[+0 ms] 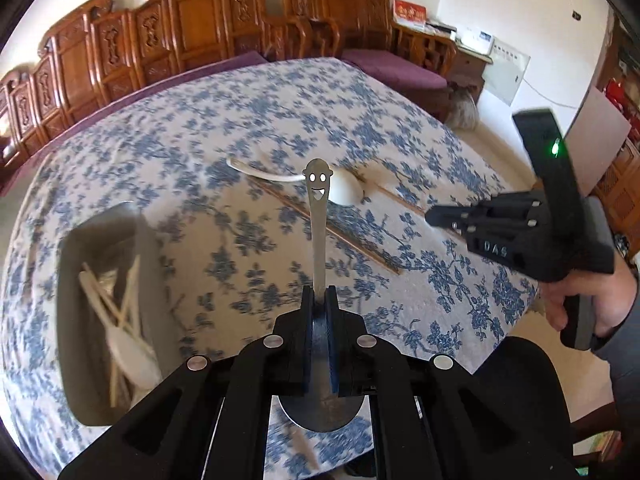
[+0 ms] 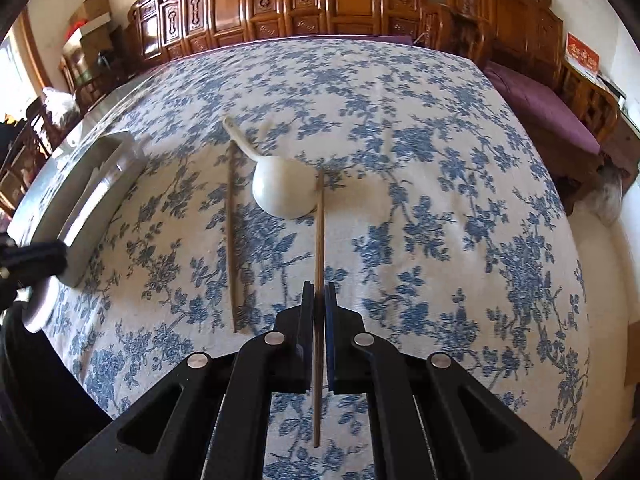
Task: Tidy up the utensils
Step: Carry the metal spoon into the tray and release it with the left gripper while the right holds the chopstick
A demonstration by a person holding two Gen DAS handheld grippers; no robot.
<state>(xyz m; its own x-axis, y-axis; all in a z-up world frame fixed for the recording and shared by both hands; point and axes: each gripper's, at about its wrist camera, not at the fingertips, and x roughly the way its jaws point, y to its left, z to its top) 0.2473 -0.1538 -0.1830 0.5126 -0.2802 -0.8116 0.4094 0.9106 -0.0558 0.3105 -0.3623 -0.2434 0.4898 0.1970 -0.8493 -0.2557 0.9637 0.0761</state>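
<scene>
My left gripper (image 1: 319, 294) is shut on a metal spoon (image 1: 319, 220) with a smiley face cut in its handle end, held above the table. A grey tray (image 1: 76, 264) with several chopsticks and a white spoon lies to its left. My right gripper (image 2: 319, 290) is shut on a wooden chopstick (image 2: 319, 240), its far tip beside a white ladle (image 2: 280, 190). A second chopstick (image 2: 231, 236) lies on the cloth to the left. The right gripper also shows in the left wrist view (image 1: 434, 216).
The table has a blue floral cloth (image 2: 440, 200). The grey tray (image 2: 80, 200) sits near the left table edge in the right wrist view. Carved wooden chairs (image 2: 320, 0) and a purple-cushioned bench (image 2: 540, 100) stand beyond the table.
</scene>
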